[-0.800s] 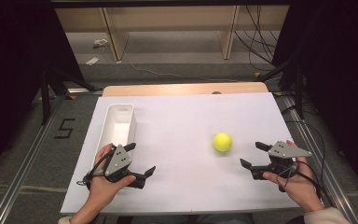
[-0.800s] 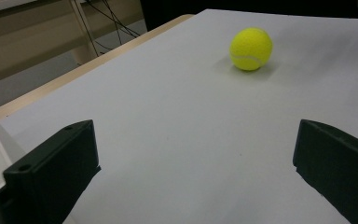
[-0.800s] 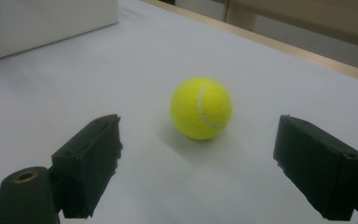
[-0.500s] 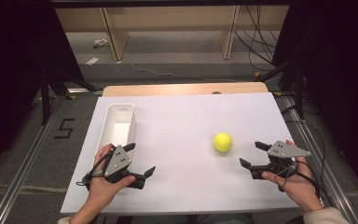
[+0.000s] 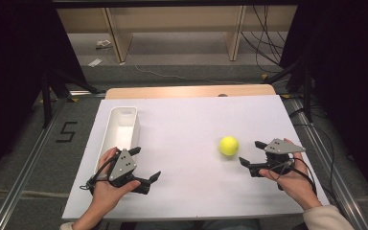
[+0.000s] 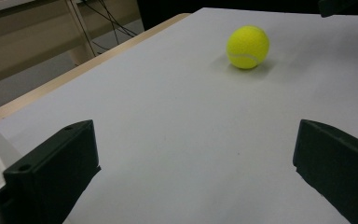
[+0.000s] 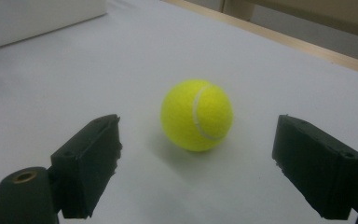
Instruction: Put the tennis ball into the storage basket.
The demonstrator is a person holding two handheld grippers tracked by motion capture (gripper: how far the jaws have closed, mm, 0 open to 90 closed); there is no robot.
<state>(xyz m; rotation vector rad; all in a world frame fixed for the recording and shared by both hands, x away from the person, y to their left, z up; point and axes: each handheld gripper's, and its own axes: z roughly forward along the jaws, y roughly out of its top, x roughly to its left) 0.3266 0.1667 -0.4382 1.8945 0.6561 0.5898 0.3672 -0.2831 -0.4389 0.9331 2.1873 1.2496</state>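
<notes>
We note 2 tools, both low over white worktop (image 5: pixel 187 124). Right tool (image 5: pixel 250 154): jaws spread wide, nothing held. Tennis ball (image 5: pixel 228 145) rests on worktop just beside it, toward table centre; in right gripper view ball (image 7: pixel 197 115) sits centred ahead of jaw gap, short of jaws, not touching. Left tool (image 5: pixel 146 170): jaws apart, empty, well apart from ball. White bin (image 5: pixel 120 129) lies at worktop left, long axis front-to-back, near left tool. We judge right tool nearer; straight advance should bracket ball. Ball round: may roll if nudged.
</notes>
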